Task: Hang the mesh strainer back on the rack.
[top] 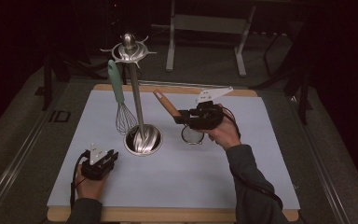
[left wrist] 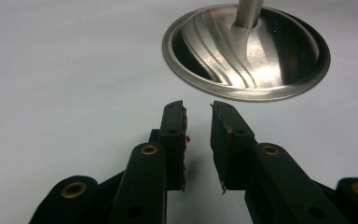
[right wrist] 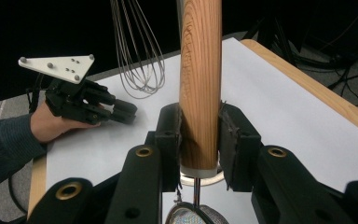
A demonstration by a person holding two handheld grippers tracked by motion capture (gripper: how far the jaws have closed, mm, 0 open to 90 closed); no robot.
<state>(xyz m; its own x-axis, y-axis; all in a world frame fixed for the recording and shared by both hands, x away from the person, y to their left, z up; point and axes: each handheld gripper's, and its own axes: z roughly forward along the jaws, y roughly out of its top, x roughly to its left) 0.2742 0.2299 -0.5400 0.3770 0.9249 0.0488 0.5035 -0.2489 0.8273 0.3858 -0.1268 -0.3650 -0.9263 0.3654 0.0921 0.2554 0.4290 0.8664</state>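
Note:
A steel utensil stand (top: pixel 143 140) rises from a round base (left wrist: pixel 247 51) to a hook ring (top: pixel 129 50). A whisk (top: pixel 121 102) with a mint-green handle hangs from the ring, its wires (right wrist: pixel 137 51) near the pole. My right gripper (top: pixel 179 116) is shut on the wooden handle (right wrist: pixel 200 84) of a small mesh strainer (top: pixel 192 135), held above the mat right of the stand, handle tilted up and to the left. My left gripper (top: pixel 109 161) rests on the mat in front of the base. Its jaws stand a little apart with nothing between them (left wrist: pixel 198 112).
A pale mat (top: pixel 242 177) covers a wooden board (top: pixel 177 214) on the table. Dark floor, metal frame legs (top: pixel 205 28) and cables lie beyond the far edge. From the right gripper view, the left gripper (right wrist: pixel 121 109) and its hand sit low on the mat.

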